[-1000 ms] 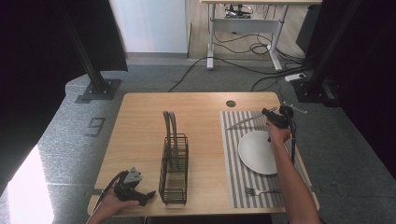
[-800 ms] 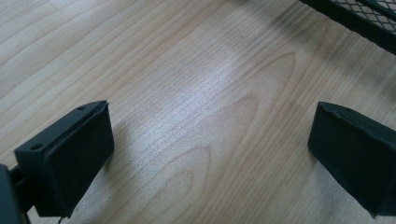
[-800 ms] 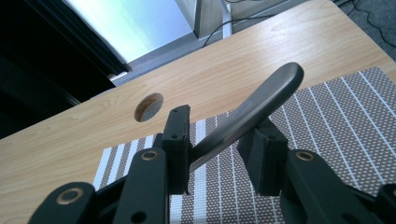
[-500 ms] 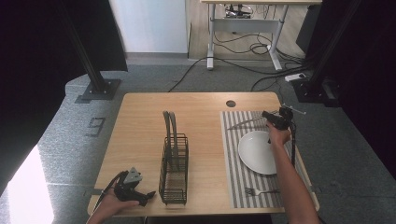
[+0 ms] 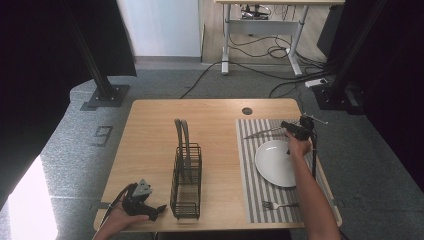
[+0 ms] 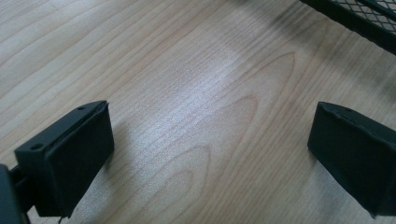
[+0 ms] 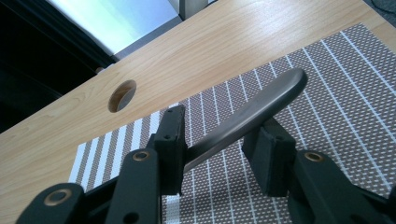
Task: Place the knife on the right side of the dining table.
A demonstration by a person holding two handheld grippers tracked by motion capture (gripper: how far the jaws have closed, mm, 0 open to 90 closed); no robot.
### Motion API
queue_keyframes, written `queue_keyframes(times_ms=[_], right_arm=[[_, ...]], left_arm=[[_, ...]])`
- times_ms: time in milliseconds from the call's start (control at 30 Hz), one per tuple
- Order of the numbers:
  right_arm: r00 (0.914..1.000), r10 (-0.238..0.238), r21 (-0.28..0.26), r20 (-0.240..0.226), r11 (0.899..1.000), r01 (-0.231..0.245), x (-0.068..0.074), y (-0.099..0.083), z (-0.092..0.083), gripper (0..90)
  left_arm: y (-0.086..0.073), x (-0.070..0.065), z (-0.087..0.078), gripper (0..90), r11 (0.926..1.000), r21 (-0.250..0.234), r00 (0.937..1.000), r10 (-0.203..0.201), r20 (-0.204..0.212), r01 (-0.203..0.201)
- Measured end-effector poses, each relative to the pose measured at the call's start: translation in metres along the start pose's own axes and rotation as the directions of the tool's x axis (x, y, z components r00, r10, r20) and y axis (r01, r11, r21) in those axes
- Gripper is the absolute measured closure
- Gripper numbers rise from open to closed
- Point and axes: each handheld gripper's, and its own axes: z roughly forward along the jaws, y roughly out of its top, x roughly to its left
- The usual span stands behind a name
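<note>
- A person's right gripper (image 5: 286, 126) set a knife (image 5: 262, 133) down along the far edge of a striped placemat (image 5: 247, 165), just beyond a white plate (image 5: 277, 162). Its jaws had just been opening, and the handle (image 7: 261, 105) lay loosely between them with a gap at one pad.
- To finish the release cleanly, the gripper likely needed to spread a little wider and then draw straight back along the handle. A sideways pull could have dragged the smooth metal across the mat or nudged it toward the plate.
- The left gripper (image 5: 150, 209) rested at the near left corner of the table (image 5: 150, 130). Its jaws were spread wide over bare wood (image 6: 210, 135), gripping nothing.
- The knife was dull grey metal, with a slim, rounded handle that curved gently. The placemat was woven in brown and white stripes and looked lightly textured.
- The plate was round, glossy and shallow. A metal fork (image 5: 280, 205) lay on the mat's near edge.
- A black wire rack (image 5: 186, 182) stood mid-table, tall and narrow. The pale tabletop showed a clear grain and a round cable hole (image 5: 247, 111) at its far side.
</note>
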Motion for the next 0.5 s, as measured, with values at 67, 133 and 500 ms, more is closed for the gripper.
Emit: queue_keyframes(times_ms=[67,133,500], right_arm=[[1.0000,0.002,-0.002,0.005,1.000,-0.002,-0.001,0.000,0.001,59.0],[0.9999,0.009,-0.004,0.012,1.000,-0.009,-0.002,0.000,0.002,58.9],[0.9972,0.057,0.033,0.049,0.998,-0.059,-0.014,-0.002,0.004,57.3]], left_arm=[[0.000,0.000,0.000,0.1,1.0000,0.000,1.0000,0.000,0.000,0.000],[0.000,0.000,0.000,0.1,1.0000,0.000,1.0000,0.000,0.000,0.000],[0.000,0.000,0.000,0.1,1.0000,0.000,1.0000,0.000,0.000,0.000]])
